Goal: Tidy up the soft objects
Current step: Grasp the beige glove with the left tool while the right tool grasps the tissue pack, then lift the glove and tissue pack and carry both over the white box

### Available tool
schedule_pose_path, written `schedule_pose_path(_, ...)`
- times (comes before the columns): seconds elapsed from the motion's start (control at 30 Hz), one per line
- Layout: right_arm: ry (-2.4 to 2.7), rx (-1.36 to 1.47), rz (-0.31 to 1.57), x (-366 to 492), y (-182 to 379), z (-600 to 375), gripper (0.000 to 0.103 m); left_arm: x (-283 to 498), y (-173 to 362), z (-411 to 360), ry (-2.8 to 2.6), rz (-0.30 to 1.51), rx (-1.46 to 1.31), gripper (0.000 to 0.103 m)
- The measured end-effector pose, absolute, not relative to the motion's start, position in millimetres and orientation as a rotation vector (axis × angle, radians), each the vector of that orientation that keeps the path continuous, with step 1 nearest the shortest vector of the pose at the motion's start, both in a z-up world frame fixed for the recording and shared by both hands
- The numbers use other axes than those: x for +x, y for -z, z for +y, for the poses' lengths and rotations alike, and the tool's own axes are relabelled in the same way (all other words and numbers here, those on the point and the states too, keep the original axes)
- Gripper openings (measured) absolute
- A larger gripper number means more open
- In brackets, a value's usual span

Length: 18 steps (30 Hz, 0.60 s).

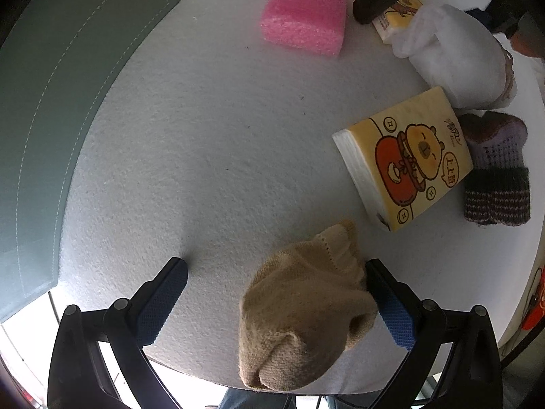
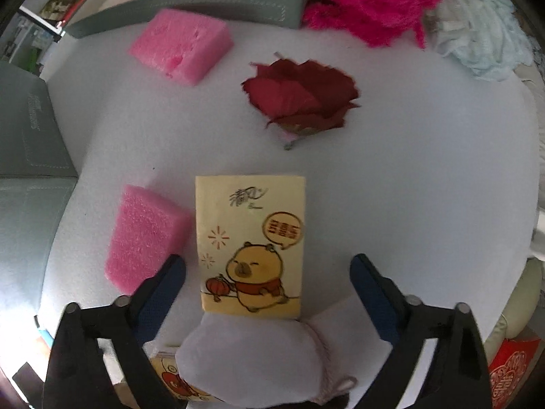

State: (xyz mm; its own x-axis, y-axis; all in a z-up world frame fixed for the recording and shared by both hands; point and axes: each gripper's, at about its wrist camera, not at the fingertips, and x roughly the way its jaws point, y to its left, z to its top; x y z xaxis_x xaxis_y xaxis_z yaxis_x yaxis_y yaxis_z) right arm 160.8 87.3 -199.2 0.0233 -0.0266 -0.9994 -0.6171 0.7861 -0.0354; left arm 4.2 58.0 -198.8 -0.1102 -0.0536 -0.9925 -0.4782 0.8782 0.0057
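Observation:
In the left wrist view a beige knitted sock point(image 1: 299, 313) lies crumpled on the white table point(image 1: 204, 153) between the fingers of my left gripper point(image 1: 275, 263), which stands open; the sock leans against the right-hand finger point(image 1: 391, 306). In the right wrist view my right gripper point(image 2: 266, 259) is open and points down over a yellow cartoon tissue pack point(image 2: 250, 238), with a gap on each side of the pack. A pink sponge point(image 2: 146, 238) lies just left of that pack. A white padded pouch point(image 2: 252, 364) sits below it, partly over a second tissue pack point(image 2: 177, 381).
A second pink sponge point(image 2: 180, 46), a dark red fabric rose point(image 2: 299, 99), magenta fluff point(image 2: 374, 0) and pale blue cloth point(image 2: 483, 41) lie further off. Grey-green boxes point(image 2: 30, 156) border the left. A striped knitted sock point(image 1: 497, 170) lies beside a tissue pack point(image 1: 408, 160).

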Motion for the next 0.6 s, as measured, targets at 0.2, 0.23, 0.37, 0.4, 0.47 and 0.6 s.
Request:
schedule_pose_path(0.2, -0.519, -0.579, 1.450, 156.0, 188.1, 91.0, 0.056, 8.1, 202.0, 58.2, -0.369, 1.669, -0.414, 0.096)
schedule_pose_path(0.23, -0.514, -0.569, 1.451, 156.1, 186.8, 89.6, 0.056, 7.9, 199.9, 59.3, -0.366, 1.663, -0.412, 0.090)
schedule_pose_path(0.37, -0.486, -0.526, 1.390, 154.2, 165.7, 79.2, 0.056, 6.7, 189.4, 62.6, -0.342, 1.644, -0.384, 0.056)
schedule_pose_path(0.4, -0.488, -0.511, 1.374, 152.5, 157.8, 76.5, 0.056, 6.7, 187.2, 64.2, -0.332, 1.646, -0.376, 0.045)
schedule_pose_path(0.47, -0.497, -0.474, 1.345, 147.8, 140.6, 72.1, 0.056, 5.5, 185.3, 68.6, -0.299, 1.649, -0.401, 0.037)
schedule_pose_path(0.6, -0.522, -0.417, 1.303, 134.3, 108.9, 63.1, 0.056, 2.0, 171.8, 75.9, -0.288, 1.637, -0.361, 0.035)
